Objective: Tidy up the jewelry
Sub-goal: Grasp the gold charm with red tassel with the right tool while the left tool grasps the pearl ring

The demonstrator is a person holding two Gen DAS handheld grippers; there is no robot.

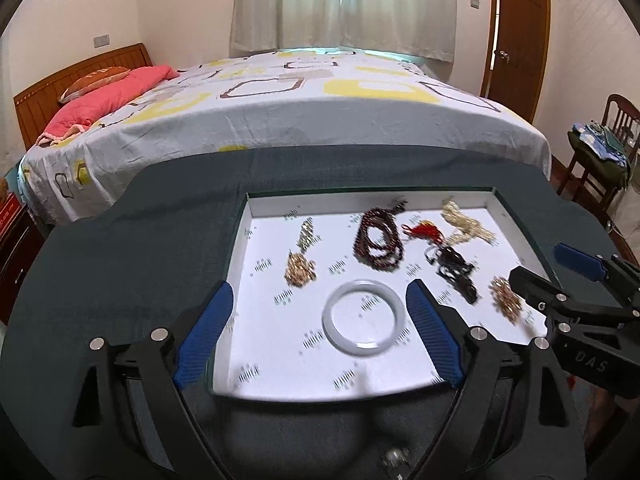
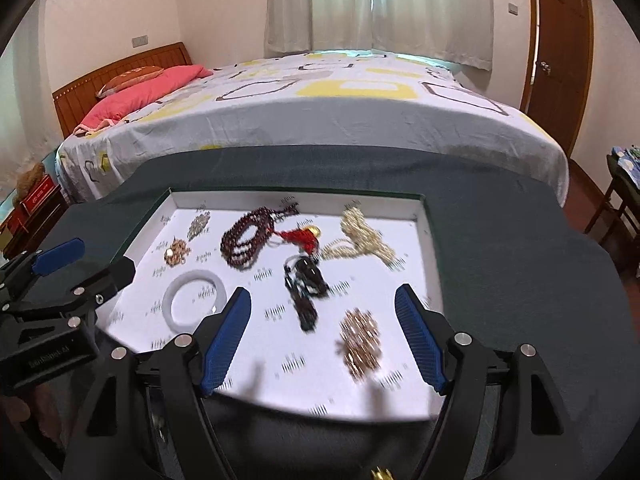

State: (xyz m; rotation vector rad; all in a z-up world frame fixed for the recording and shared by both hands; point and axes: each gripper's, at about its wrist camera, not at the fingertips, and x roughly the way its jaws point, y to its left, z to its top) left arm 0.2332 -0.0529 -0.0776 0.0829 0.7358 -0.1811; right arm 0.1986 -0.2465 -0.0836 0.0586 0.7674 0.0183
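A shallow white tray (image 1: pixel 256 216) with a dark green rim is set on a dark green cloth (image 1: pixel 140 240), and the jewelry is spread loose across its floor. A bed (image 1: pixel 320 112) with a patterned sheet is seen behind the cloth.

The left gripper (image 1: pixel 320 332) is held low over the near edge of the tray with its blue fingers spread wide and nothing between them. A pale ring-shaped bangle (image 1: pixel 363 318) lies flat on the tray floor between the two fingers, close to the right-hand one; whether it is touched cannot be told.

The right gripper (image 2: pixel 323 336) is likewise held wide, with nothing gripped. A gold-coloured cluster (image 2: pixel 360 342) lies on the tray floor between its fingers, nearer the right-hand one and apart from both. A black piece (image 2: pixel 305 288) lies just beyond the fingertips, blurred.

Farther back, a coil of dark red beads (image 2: pixel 244 242) is laid near the tray's far wall, with a red tassel (image 2: pixel 300 236) just beside it and a heap of cream-coloured beads (image 2: pixel 362 234) to its right. Two smaller pieces are found at the far left: a silver-grey one (image 2: pixel 199 224) and a small gold one (image 2: pixel 176 251), near each other but apart. Fine detail is lost to motion blur.
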